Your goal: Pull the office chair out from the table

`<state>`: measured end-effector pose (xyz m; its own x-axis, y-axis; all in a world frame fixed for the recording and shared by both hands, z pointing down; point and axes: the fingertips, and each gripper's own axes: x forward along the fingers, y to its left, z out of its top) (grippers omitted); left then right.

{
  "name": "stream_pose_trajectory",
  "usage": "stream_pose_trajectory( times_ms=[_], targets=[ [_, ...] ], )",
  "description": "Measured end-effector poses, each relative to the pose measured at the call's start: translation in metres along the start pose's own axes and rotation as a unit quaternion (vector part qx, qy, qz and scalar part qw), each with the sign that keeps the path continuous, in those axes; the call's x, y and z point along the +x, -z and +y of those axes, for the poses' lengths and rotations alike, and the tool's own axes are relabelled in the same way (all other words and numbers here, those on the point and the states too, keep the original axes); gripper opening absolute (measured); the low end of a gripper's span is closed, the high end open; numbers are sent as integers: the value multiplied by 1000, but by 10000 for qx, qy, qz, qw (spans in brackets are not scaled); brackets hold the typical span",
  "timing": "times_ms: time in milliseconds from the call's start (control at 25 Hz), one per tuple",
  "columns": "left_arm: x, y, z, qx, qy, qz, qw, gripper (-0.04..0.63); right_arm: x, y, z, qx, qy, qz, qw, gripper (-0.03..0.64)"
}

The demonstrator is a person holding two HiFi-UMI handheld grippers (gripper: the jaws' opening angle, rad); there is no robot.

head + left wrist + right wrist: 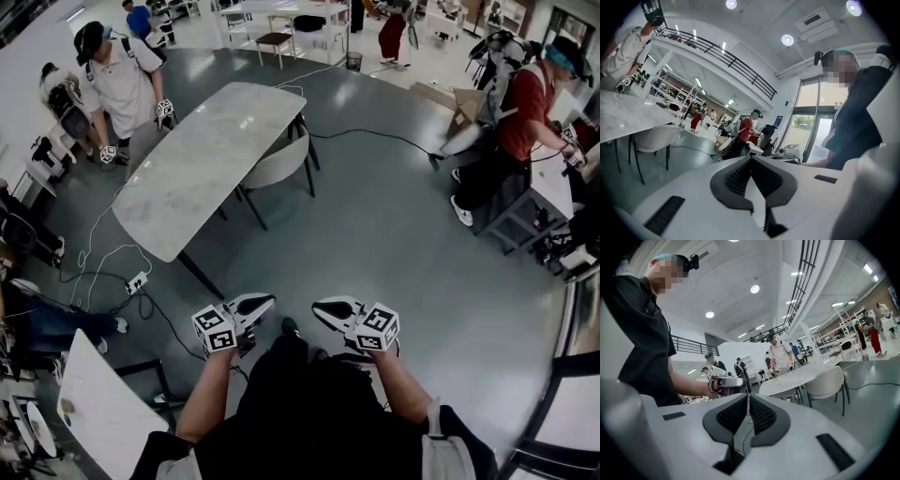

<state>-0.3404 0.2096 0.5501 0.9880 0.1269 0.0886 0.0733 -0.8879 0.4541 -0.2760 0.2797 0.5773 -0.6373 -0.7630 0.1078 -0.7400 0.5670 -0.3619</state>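
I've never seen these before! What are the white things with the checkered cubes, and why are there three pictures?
A person holds two hand tools with pinching jaws: the left gripper and the right gripper. The cubes are part of them. One picture comes from a camera on the person's head, looking down. The other two come from cameras riding on each gripper. Both grippers are shut and hold nothing. Ahead stands a white table whose top looks bare from above, with a chair tucked under it. The grippers are well away from the chair.

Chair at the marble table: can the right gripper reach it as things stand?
Probably not yet: the white chair stands well beyond the right gripper, though open floor lies between them.
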Motion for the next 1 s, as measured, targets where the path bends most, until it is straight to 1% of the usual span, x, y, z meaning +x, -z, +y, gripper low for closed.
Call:
stream_pose_trajectory(
  times_ms=[280,480,640,840,1000],
  targets=[
    [31,-4,21,-140,177,56,9997,14,-6,-5,-32,55,290,-83,9995,23],
    [50,-16,57,-173,352,29,9992,14,-1,-18,-69,81,494,-17,9987,23],
    [72,-37,96,-175,478,-40,9987,14,15,-41,-110,-1,575,67,9983,23],
    [98,-74,147,-75,623,-45,9980,14,40,-83,-158,-288,573,199,9977,23],
    [106,-107,174,43,817,-99,9966,14,60,-105,-188,-234,731,285,9966,23]
  ],
)
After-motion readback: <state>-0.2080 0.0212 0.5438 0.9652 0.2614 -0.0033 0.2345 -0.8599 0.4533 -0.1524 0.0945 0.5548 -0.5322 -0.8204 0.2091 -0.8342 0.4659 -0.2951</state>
